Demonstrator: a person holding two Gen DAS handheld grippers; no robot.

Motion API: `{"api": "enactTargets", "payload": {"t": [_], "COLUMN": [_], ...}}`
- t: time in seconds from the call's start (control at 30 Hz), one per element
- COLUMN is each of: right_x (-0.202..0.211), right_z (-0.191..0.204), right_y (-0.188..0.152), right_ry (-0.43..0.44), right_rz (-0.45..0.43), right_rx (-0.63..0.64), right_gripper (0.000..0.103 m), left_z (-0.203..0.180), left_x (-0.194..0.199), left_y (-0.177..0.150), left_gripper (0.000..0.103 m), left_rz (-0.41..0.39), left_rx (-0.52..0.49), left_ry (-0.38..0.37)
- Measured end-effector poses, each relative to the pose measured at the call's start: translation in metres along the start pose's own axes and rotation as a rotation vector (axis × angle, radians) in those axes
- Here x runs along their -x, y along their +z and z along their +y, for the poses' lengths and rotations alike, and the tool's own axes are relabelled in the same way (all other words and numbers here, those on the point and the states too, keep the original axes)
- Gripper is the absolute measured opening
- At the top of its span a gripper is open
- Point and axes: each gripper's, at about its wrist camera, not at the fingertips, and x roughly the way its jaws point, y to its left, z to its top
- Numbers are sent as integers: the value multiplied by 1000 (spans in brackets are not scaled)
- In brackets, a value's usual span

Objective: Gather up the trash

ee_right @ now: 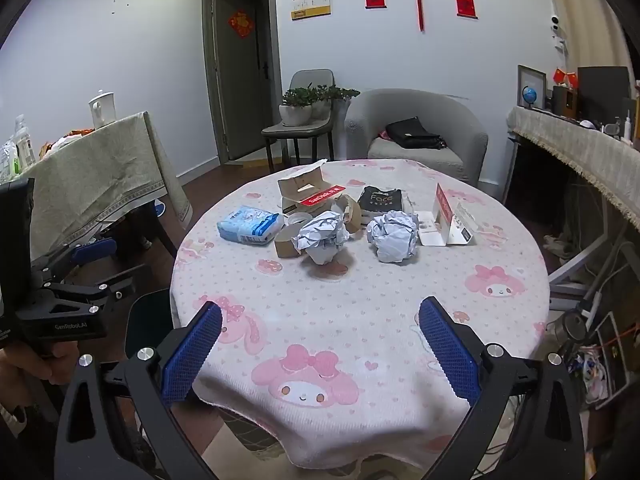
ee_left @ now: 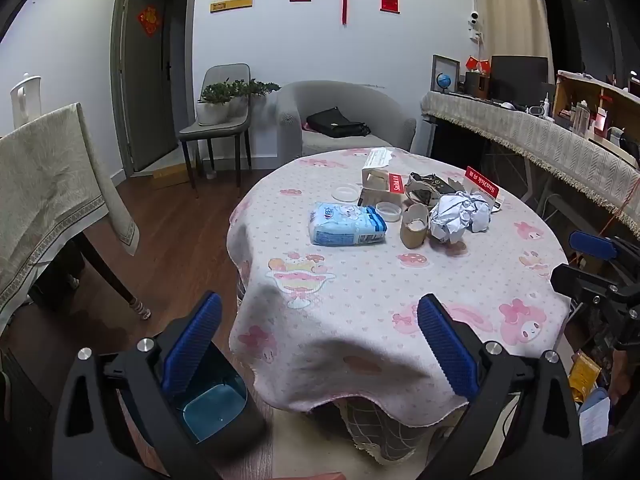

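Left gripper (ee_left: 320, 348), black frame with blue ribbed pads, fills the bottom of the left wrist view: tongs spread wide, nothing between them. Right gripper (ee_right: 320, 348), same build, at the bottom of the right wrist view: also spread wide and empty. Both hang short of the near edge of the round table under a white cloth with pink cartoon prints (ee_right: 360, 320). Neither touches anything.

Lower left of the left view, just behind the left pad: dark bin with a blue liner (ee_left: 216, 412), on the floor beside the table. Likely the drop point, though that is my reading.

Trash sits in a cluster past the table's centre, well apart from both grippers. In the right view, left to right: light blue plastic tissue pack (ee_right: 248, 226), brown cardboard tape roll (ee_right: 286, 244), crumpled white paper ball (ee_right: 322, 236) touching that roll, second crumpled white paper ball (ee_right: 394, 238), opened white-and-red card package (ee_right: 444, 220). Behind them: open cardboard box with a red label (ee_right: 308, 196), flattened dark pouch (ee_right: 380, 198).

Step in hand, judged: the approach, nothing collected yet. Next move calls for reaching forward across the cloth, centring the open tongs on a near paper ball, and closing gently; crumpled paper gives way, so a deep, centred bite looks safer.
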Motion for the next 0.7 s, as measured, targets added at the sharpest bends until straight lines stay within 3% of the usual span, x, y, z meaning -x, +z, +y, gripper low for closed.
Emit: {"api": "enactTargets", "payload": {"t": [0.7], "right_x": [-1], "right_z": [2], "right_y": [0], "right_ry": [-6], "right_rz": [8], "right_rx": [11], "right_gripper": [100], "left_z": [-2], "left_x": [1], "left_y": [0], "left_gripper": [100], "left_rz": [6], "left_rx": [-8], "left_ry": [2]}}
